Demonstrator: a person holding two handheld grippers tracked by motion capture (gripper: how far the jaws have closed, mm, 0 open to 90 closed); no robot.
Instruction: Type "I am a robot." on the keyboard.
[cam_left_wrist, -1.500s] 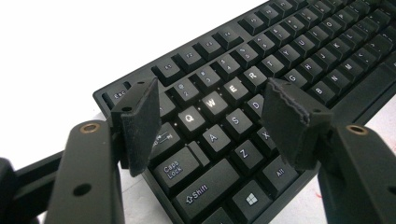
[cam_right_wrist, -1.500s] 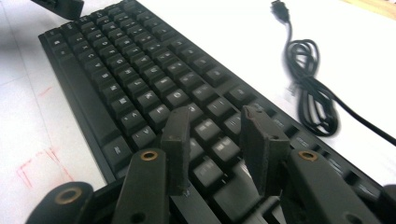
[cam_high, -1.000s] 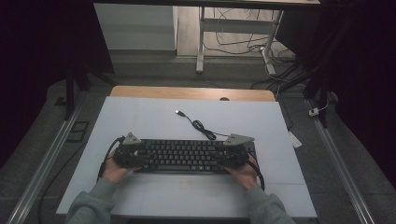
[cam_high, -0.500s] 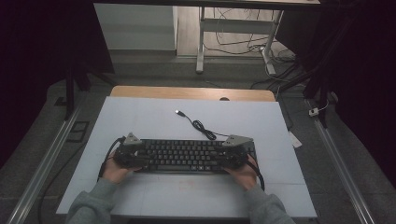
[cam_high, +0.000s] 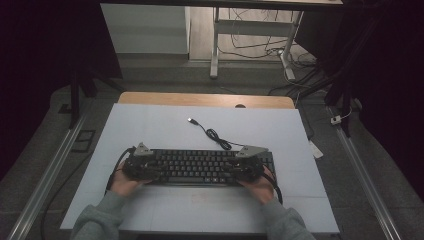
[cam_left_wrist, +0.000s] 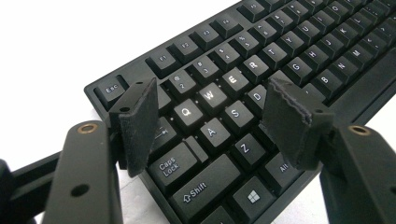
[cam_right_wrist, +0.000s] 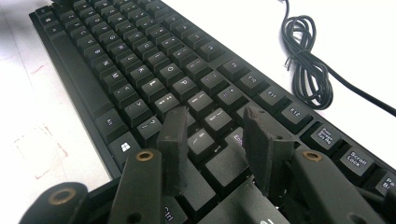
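left gripper (cam_left_wrist: 210, 109) over keyboard (cam_high: 200, 166), white table (cam_high: 150, 125)

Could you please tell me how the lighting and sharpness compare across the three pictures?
High view: dim, dark surroundings, the keyboard low in contrast. Left gripper view: bright, the table washed out white, keys sharp, the near fingers slightly soft. Right gripper view: table glare around the coiled cable, far keys blurring.

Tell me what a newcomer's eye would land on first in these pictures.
A black keyboard lies across the near middle of the pale table, with a hand-held claw over each end: the left claw open above the Q, W, A keys, the right claw open above the Enter side. Behind it, the keyboard's coiled cable runs to a loose USB plug.
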